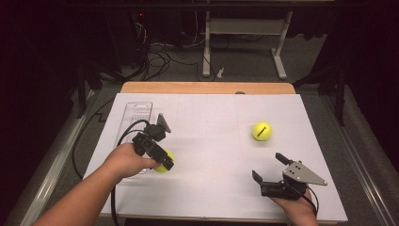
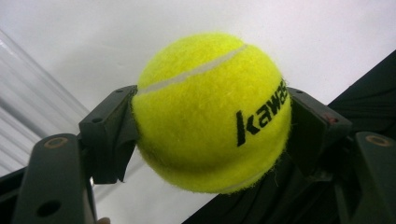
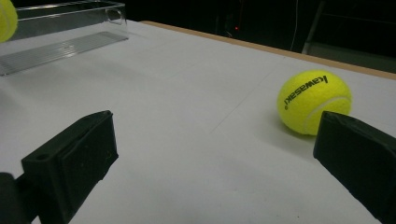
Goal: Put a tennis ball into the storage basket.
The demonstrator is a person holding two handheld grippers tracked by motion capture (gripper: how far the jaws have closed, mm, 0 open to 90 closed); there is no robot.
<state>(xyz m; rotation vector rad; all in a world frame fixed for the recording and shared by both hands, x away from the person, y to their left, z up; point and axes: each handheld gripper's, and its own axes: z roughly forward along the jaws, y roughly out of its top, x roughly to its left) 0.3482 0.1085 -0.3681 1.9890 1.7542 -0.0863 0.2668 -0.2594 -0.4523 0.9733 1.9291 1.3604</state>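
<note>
The left gripper has a tennis ball clamped between its jaws, one black pad on each side of the felt, held just off the white tabletop right beside the clear plastic tray. Over on the other side, the right gripper hovers low with its jaws spread wide and nothing between them, pointing up the table at the second tennis ball.

Now, the risks. That second ball sits loose on a smooth sheet, so it looks ready to roll. In the right gripper view it lies ahead and off to the right, partly behind the right-hand jaw rather than centred in the gap. Push straight in from here and that jaw would likely nudge the ball away, perhaps toward the far edge. The approach probably wants to swing across first so the ball sits square between the pads.

On the left, the grip looks to be at about the ball's widest part, which is good, but felt on a round shape can squirt out if the squeeze slackens. And the tray is narrow with thin walls: come in low and the ball or a jaw could clip the rim and shove the tray along.
</note>
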